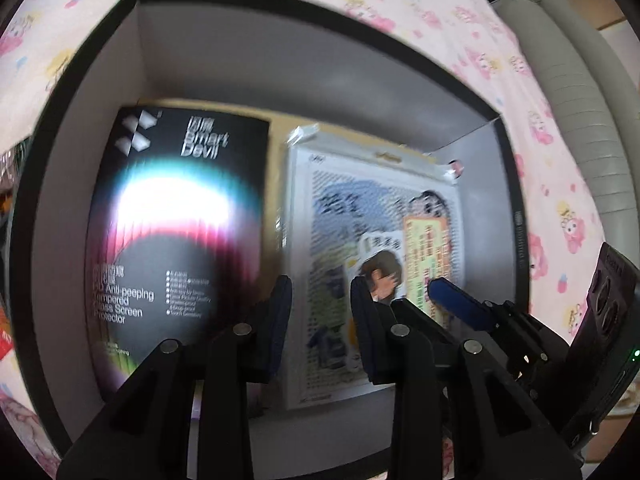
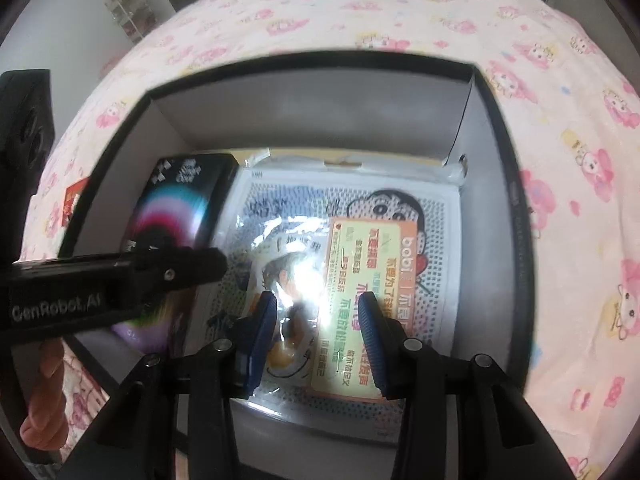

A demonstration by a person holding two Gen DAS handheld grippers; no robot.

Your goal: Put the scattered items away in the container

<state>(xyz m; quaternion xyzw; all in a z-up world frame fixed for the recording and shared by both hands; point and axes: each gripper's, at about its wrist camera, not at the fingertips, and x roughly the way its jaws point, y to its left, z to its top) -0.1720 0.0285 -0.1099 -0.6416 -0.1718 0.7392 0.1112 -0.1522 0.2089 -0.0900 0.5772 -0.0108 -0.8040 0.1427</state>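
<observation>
Black-walled box, left wrist view: the open cardboard container (image 1: 280, 60) holds a black screen-protector package (image 1: 180, 216) beside a plastic-wrapped cartoon pegboard pack (image 1: 372, 240).
Left gripper (image 1: 320, 300): jaws spread, empty, above both.
Right wrist view: right gripper (image 2: 316, 320) spread, empty, over the pegboard pack (image 2: 360, 240) in the container (image 2: 312, 112) on a pink cartoon bedsheet (image 2: 360, 8).

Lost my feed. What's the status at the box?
Both tongs open, empty. Screen protector box and cartoon packet inside container. No obstruction.
</observation>
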